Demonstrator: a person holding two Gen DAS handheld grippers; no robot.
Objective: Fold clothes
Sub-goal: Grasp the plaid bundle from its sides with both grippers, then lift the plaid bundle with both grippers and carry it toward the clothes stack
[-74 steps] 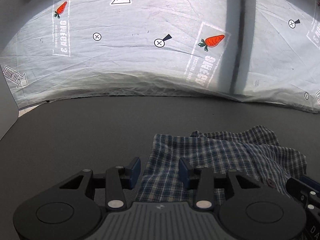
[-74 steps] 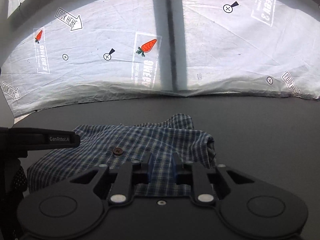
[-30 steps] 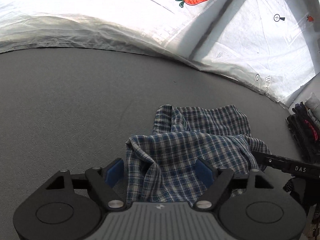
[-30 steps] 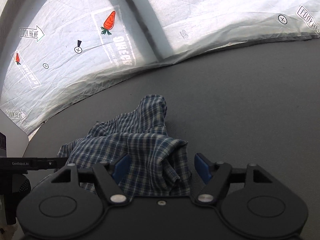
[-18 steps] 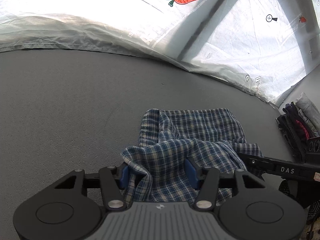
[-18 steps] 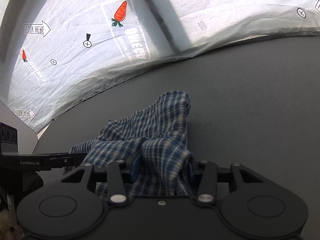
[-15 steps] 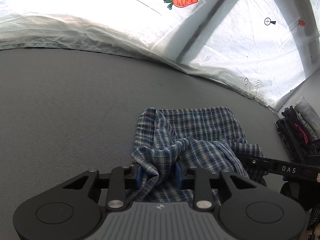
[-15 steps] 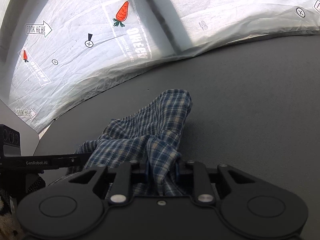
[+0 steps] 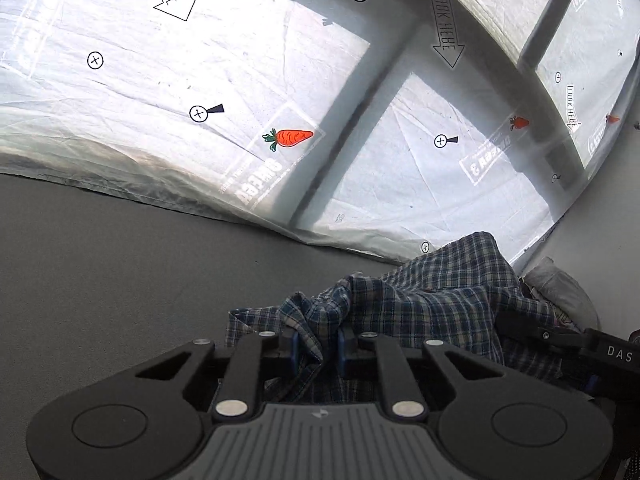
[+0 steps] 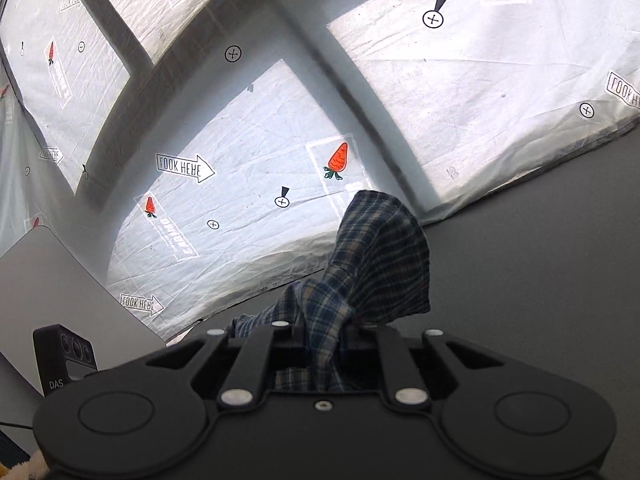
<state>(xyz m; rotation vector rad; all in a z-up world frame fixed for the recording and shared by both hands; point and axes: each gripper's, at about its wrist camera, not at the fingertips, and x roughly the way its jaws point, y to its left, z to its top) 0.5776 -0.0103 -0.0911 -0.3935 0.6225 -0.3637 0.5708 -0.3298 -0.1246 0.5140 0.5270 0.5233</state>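
Left wrist view: bunched blue plaid shirt, pinched between both grippers' fingers.

Left gripper: matte black linkage arms, silver pivot screws, blue finger pads, ribbed grey housing. Right gripper: matching black body, round recesses, silver screws, white "DAS" lettering.

Looks like a staged recording set, not a lived-in home. Dark grey tabletop closed off from nine to three o'clock by a backlit white sheet printed with carrots, crosshair targets and "LOOK HERE" arrows. Pile of folded clothing at three o'clock.
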